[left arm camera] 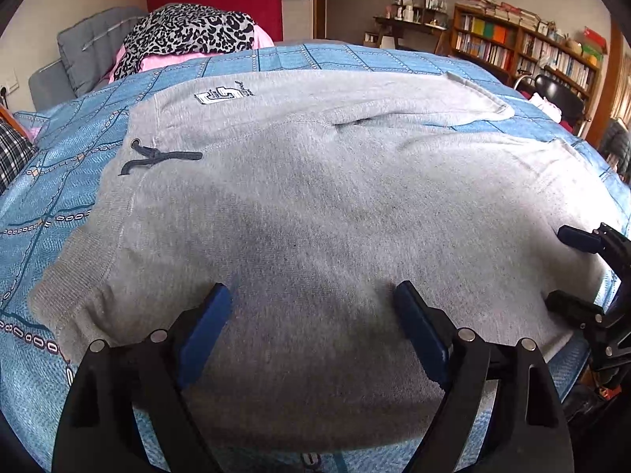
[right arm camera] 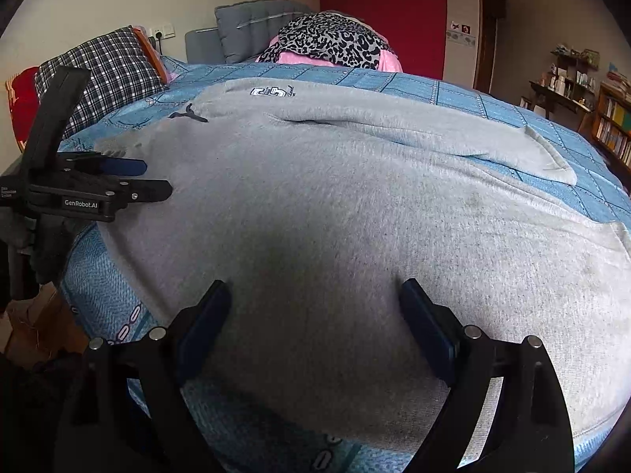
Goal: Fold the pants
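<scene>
The grey pants [left arm camera: 315, 197] lie flat on the bed [left arm camera: 51, 197], long axis running along its near edge, waistband to the left. Both grippers hang over that near edge, jaws wide and empty: the left gripper [left arm camera: 313, 331] nearer the waistband, the right gripper [right arm camera: 315, 327] nearer the legs

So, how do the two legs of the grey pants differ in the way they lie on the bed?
The near leg lies spread flat and wide under both hand-held grippers, while the far leg looks narrower, with a crease along it. The near leg's cuff lies flat; the far leg's cuff is partly turned up. Both are the same grey fabric and rest on the blue bedspread.
</scene>
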{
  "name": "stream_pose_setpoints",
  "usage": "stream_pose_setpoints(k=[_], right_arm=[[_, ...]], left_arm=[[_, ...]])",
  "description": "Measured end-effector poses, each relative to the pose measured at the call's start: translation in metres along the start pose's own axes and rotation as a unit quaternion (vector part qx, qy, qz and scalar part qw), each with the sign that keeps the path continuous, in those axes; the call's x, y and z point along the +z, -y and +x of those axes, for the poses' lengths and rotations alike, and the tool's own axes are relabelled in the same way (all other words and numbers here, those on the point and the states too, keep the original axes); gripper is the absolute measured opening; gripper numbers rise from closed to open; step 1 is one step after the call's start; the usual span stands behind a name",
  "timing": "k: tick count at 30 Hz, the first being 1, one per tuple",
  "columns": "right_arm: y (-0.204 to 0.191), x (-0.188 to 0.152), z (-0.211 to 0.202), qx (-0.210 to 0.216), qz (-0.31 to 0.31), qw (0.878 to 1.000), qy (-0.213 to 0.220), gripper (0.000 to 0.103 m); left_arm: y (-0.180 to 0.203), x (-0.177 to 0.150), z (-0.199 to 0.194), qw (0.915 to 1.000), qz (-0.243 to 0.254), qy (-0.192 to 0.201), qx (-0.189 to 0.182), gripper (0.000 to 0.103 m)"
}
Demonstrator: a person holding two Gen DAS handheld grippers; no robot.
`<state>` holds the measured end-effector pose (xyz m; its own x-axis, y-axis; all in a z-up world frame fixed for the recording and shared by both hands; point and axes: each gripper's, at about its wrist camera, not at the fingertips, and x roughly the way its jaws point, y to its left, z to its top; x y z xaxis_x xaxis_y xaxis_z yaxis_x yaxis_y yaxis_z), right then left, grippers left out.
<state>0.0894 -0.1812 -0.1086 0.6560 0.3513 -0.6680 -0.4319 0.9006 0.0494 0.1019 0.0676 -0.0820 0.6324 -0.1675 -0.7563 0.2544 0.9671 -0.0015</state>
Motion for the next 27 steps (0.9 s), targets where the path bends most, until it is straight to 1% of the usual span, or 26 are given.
stream_pose_setpoints(k=[2, 3, 6, 8, 9, 12, 14, 16, 19, 23, 27], right_arm=[[0.011, 0.003, -0.008, 0.003, 0.017, 1.000, 0.003, 0.089], [0.019, 0.004, -0.013, -0.008, 0.028, 1.000, 0.008, 0.089], [0.054, 0.007, -0.029, -0.066, 0.064, 0.995, 0.029, 0.089], [0.085, 0.007, -0.037, -0.107, 0.099, 0.989, 0.035, 0.089], [0.099, 0.005, -0.040, -0.122, 0.115, 0.985, 0.038, 0.089], [0.134, -0.001, -0.044, -0.171, 0.142, 0.974, 0.035, 0.089], [0.150, -0.008, -0.042, -0.184, 0.154, 0.971, 0.022, 0.089], [0.156, -0.018, -0.039, -0.181, 0.155, 0.971, 0.012, 0.090], [0.149, -0.030, -0.041, -0.191, 0.128, 0.973, 0.013, 0.090], [0.145, -0.045, -0.046, -0.189, 0.126, 0.973, 0.027, 0.090], [0.138, -0.053, -0.049, -0.202, 0.119, 0.972, 0.038, 0.090]], left_arm=[[-0.001, -0.001, 0.000, 1.0000, -0.002, 0.000, 0.001, 0.085], [-0.001, -0.001, 0.000, 1.0000, -0.002, 0.001, 0.002, 0.085], [0.000, -0.001, 0.001, 1.0000, -0.002, 0.001, 0.007, 0.085], [0.001, -0.001, 0.002, 1.0000, -0.002, 0.002, 0.009, 0.086], [0.002, -0.002, 0.001, 0.9999, -0.001, 0.002, 0.010, 0.086], [0.002, -0.004, 0.001, 0.9999, -0.001, 0.004, 0.011, 0.086], [0.003, -0.004, 0.001, 0.9999, 0.000, 0.006, 0.013, 0.086], [0.002, -0.005, 0.001, 0.9999, 0.000, 0.007, 0.013, 0.086], [0.002, -0.005, 0.001, 0.9999, 0.000, 0.007, 0.013, 0.086], [0.002, -0.004, 0.001, 0.9999, -0.001, 0.004, 0.013, 0.086], [0.002, -0.002, 0.000, 0.9999, -0.003, -0.002, 0.011, 0.086]])
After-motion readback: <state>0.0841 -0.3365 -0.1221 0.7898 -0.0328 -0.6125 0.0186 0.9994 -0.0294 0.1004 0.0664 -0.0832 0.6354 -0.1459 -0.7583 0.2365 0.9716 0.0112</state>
